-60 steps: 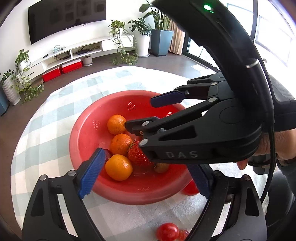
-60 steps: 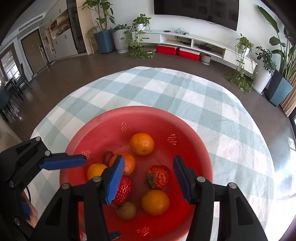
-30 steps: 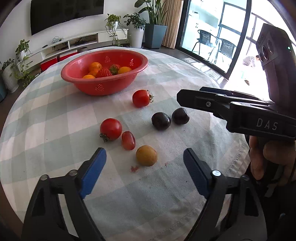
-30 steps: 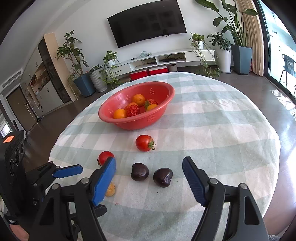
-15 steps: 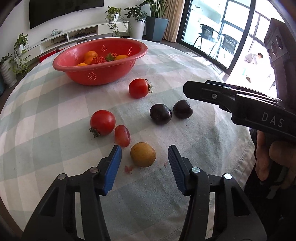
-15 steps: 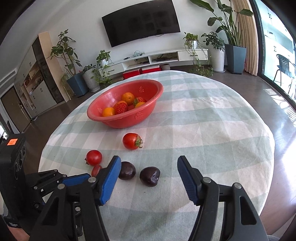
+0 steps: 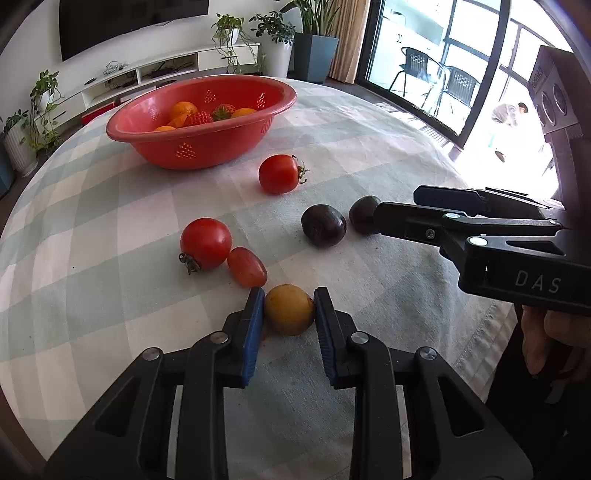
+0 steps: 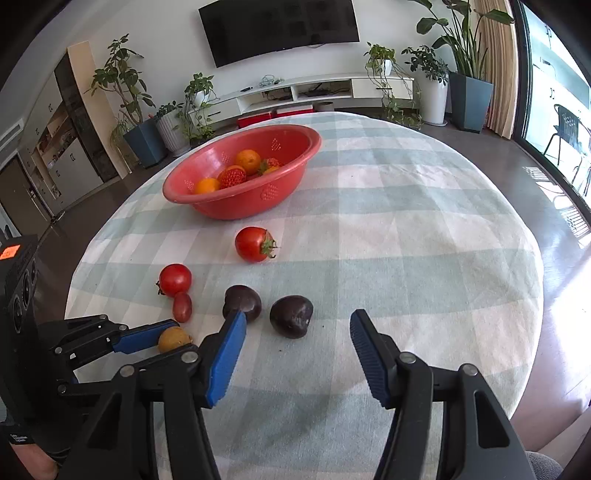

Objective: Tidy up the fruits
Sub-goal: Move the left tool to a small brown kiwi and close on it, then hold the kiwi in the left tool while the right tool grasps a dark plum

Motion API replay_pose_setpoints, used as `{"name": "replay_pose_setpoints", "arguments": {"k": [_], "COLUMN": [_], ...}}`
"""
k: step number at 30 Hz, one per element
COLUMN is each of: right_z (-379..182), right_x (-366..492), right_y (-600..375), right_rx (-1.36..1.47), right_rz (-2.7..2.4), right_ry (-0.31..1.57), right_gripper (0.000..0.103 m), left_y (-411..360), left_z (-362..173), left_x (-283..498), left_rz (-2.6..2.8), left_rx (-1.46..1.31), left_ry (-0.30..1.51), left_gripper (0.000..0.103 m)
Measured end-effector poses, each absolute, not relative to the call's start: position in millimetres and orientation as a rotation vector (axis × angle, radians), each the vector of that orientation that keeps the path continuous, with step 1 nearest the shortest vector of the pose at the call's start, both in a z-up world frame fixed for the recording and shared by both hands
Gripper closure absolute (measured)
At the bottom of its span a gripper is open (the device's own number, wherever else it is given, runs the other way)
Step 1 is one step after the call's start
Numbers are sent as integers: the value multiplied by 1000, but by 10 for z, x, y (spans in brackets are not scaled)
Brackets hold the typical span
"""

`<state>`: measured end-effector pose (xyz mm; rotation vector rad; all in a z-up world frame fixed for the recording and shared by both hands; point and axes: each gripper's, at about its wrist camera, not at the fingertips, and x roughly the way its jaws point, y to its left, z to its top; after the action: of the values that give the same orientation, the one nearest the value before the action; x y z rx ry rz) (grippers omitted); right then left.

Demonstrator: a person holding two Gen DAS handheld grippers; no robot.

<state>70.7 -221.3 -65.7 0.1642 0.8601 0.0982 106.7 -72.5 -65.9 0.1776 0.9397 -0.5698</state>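
Setting: living room with a wall television [image 8: 282,27], potted plants and a round desk [image 8: 406,229] under a pale green checked cloth.
Basket: one red perforated basket [image 7: 207,144] at the desk's far side, holding oranges and strawberries; the exact count is hidden by its wall.
Loose fruit: two tomatoes [image 7: 279,173] [image 7: 205,243], one small red grape tomato [image 7: 246,266] touching the nearer tomato, two dark plums [image 7: 324,225] [image 7: 364,214], one yellow-brown round fruit [image 7: 289,309].
Left claw [image 7: 289,314]: tilted down at the desk, blue pads closing against both sides of the yellow-brown fruit, which sits on the cloth.
Right claw [image 8: 295,350]: tilted down, jaws closing but apart, pads touching nothing; one plum [image 8: 291,316] lies just ahead between them.
Change: a second ago the left pads stood wide around the yellow-brown fruit; they now flank it tightly.
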Motion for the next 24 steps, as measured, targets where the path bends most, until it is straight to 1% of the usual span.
{"name": "replay_pose_setpoints", "arguments": {"k": [10,14,16,24], "right_z": [-698,-725,-745,-833], "right_x": [700,741,769,908], "right_y": [-2185,-2154,-2129,-2081], "right_rx": [152,135,119,72], "right_rz": [100,109,116,122], "right_ry": [885,902,913,956], "right_gripper": [41,45,49,56], "left_y": [-609,-519,-477,-414], "left_z": [-636,-609,-596,-578], "left_x": [980,947,932,916], "left_rz": [-578,-576,-575,-584], "left_rx": [160,141,130,101], "left_ry": [926,919,914,905], "left_gripper": [77,77,77,77]}}
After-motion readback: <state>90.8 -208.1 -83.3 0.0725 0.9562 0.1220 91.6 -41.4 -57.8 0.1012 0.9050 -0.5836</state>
